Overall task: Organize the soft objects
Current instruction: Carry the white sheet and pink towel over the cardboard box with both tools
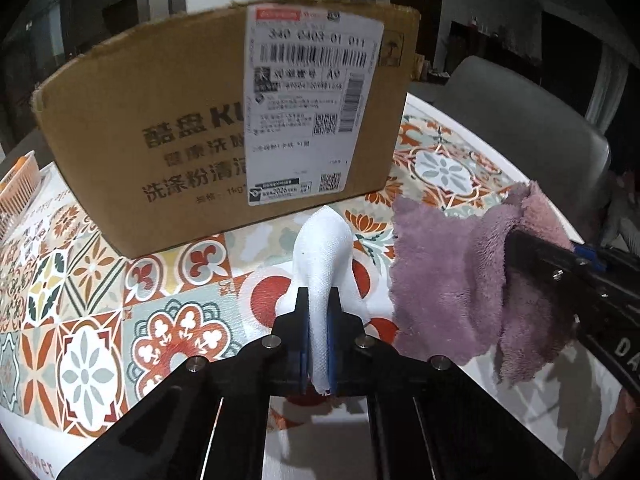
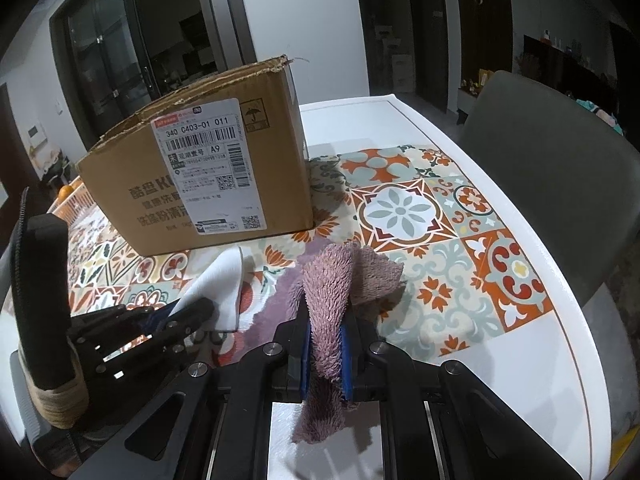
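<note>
Left wrist view: the left gripper (image 1: 318, 312) pinches a white cloth (image 1: 324, 252) tight between its blue pads.
White cloth: it stands up in a soft peak in front of the fingers, and its low edge lies on the table mat (image 1: 92, 312).
Right gripper (image 2: 326, 328): its fingers squeeze a fluffy purple towel (image 2: 328, 280) (the pads press on both sides of it).
Purple towel: one bunch sticks up between the fingers, and the rest spreads on the mat just beside the white cloth.
Cardboard box (image 1: 160, 128): it sits on the mat behind both cloths, with a big white label (image 1: 308, 104) on its front (the top is torn open).
Table (image 2: 472, 128): white, with the bright tile-pattern mat laid over it.
Chair (image 2: 552, 152): grey, at the right side of the table.
Orange basket (image 1: 20, 188): at the far left edge, beside the box.
</note>
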Tool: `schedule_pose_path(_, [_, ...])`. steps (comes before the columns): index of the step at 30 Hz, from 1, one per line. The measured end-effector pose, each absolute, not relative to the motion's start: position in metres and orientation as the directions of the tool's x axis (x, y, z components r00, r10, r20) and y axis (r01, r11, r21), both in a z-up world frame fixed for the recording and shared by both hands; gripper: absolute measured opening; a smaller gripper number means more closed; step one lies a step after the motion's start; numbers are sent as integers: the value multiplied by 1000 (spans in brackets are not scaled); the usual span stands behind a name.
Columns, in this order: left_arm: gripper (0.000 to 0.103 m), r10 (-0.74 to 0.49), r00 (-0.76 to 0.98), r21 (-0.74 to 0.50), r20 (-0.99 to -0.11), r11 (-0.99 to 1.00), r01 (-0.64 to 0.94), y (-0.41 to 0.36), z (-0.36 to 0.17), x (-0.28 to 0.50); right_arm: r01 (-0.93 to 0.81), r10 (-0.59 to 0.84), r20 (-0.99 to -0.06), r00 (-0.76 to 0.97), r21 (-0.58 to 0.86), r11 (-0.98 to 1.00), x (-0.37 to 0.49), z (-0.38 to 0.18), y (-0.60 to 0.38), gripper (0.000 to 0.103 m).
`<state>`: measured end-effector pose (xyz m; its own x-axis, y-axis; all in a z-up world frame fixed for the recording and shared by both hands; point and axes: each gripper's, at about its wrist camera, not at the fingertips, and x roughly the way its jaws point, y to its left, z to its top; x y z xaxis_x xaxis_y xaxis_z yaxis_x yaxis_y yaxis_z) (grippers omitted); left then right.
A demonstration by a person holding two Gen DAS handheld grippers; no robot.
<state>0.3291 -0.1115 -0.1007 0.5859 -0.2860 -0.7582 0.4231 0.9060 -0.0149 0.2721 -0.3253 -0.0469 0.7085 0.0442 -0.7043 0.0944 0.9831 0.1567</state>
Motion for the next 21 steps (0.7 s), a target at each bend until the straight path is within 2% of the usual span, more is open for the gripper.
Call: schedule_pose_path(21, [8, -352, 688, -120, -635, 924, 363, -77, -29, 280, 44, 73, -637, 768, 166, 985, 247, -5, -314, 13])
